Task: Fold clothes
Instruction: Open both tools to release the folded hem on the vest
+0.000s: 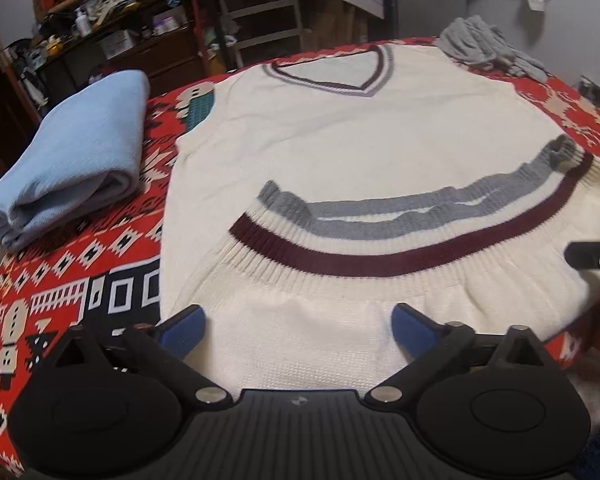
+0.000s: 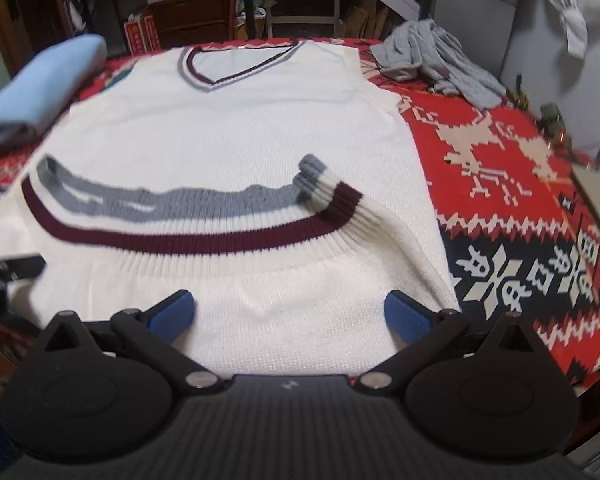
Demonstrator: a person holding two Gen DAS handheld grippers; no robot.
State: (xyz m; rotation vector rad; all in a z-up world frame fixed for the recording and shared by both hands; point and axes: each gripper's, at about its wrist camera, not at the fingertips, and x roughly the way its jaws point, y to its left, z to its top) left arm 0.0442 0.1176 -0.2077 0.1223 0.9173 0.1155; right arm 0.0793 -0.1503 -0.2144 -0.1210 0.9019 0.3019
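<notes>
Hovering tilted down over white vest (image 1: 340, 128), left gripper (image 1: 296, 326), right gripper (image 2: 288, 312), jaws spread, empty.

You have a white knit vest (image 1: 360, 136) lying flat, V-neck at the far end. Its ribbed hem (image 1: 400, 236), striped grey and maroon, is folded up over the body, curving across the middle and slightly rumpled at both ends.

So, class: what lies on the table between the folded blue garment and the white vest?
Only a bare strip of the red patterned tablecloth separates the blue garment from the white vest, as the left wrist view shows.
</notes>
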